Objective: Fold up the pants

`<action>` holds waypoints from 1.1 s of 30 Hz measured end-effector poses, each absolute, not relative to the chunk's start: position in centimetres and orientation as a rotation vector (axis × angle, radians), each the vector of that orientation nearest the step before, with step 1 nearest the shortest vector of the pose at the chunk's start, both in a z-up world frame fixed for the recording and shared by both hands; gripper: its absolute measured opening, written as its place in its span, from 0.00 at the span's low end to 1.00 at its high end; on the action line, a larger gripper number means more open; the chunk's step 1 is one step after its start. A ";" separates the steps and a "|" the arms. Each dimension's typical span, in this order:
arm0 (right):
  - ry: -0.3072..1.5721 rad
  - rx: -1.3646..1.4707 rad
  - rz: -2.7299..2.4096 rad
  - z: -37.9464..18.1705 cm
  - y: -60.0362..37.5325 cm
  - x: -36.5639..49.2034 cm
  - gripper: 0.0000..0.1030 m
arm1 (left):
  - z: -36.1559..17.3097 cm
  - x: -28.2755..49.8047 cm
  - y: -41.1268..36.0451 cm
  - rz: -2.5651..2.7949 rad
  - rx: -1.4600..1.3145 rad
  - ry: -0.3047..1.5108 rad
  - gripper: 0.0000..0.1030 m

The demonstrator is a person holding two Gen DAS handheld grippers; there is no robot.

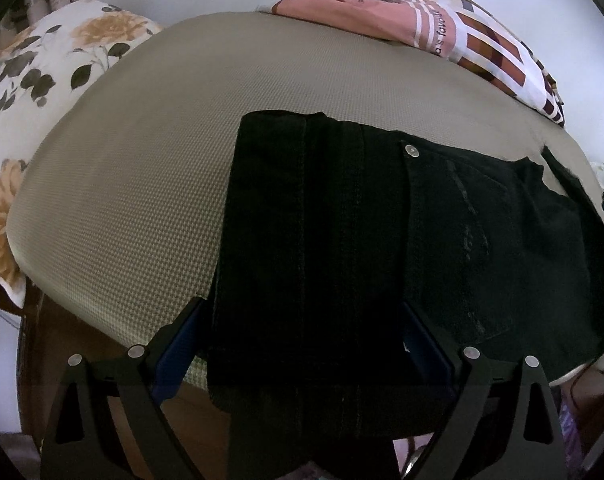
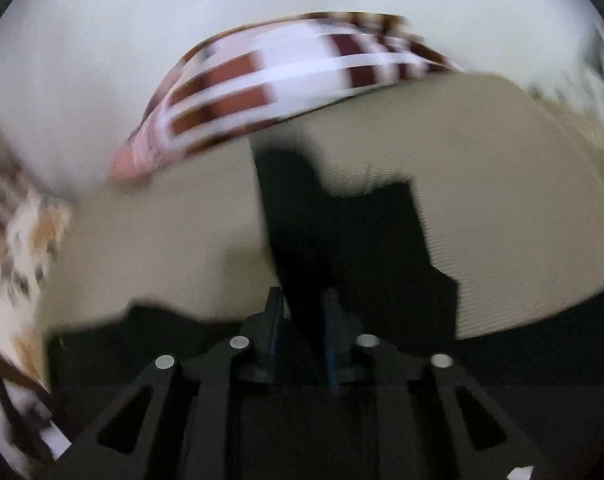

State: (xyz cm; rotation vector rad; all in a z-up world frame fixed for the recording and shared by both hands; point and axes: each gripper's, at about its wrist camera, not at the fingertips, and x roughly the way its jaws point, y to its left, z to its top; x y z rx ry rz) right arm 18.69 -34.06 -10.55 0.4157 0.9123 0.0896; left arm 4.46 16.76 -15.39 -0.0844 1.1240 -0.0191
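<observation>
Black pants (image 1: 341, 220) lie on a beige textured mattress (image 1: 142, 160), with a folded leg strip running toward the camera and a riveted pocket section to its right. My left gripper (image 1: 302, 340) stands open and wide at the near mattress edge. The leg strip runs between its fingers, and a sliver of mattress shows beside the left pad. In the blurred right wrist view, my right gripper (image 2: 302, 312) is shut on a lifted fold of the pants (image 2: 341, 232), which hangs dark over the mattress (image 2: 501, 200).
A floral pillow (image 1: 34, 72) lies at the left end of the mattress. A pink, white and brown striped blanket (image 1: 461, 28) is bunched along the far edge against a white wall, and it also shows in the right wrist view (image 2: 262, 80). A brown bed frame (image 1: 82, 340) shows below the mattress.
</observation>
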 end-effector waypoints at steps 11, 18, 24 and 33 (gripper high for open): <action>0.746 0.904 0.104 -10.9 -49.5 10.9 0.31 | -15.5 4.2 16.8 -0.025 -0.090 1.114 0.92; 0.908 0.633 0.243 -11.3 -44.9 19.0 0.39 | -15.7 4.1 16.8 -0.015 -0.097 1.098 0.94; 1.027 0.551 0.239 -14.4 -43.4 24.2 0.39 | -15.7 4.4 17.0 -0.019 -0.108 1.115 0.94; 1.019 0.523 0.197 -14.5 -42.8 24.8 0.05 | -15.8 4.4 16.8 -0.006 -0.119 1.117 0.95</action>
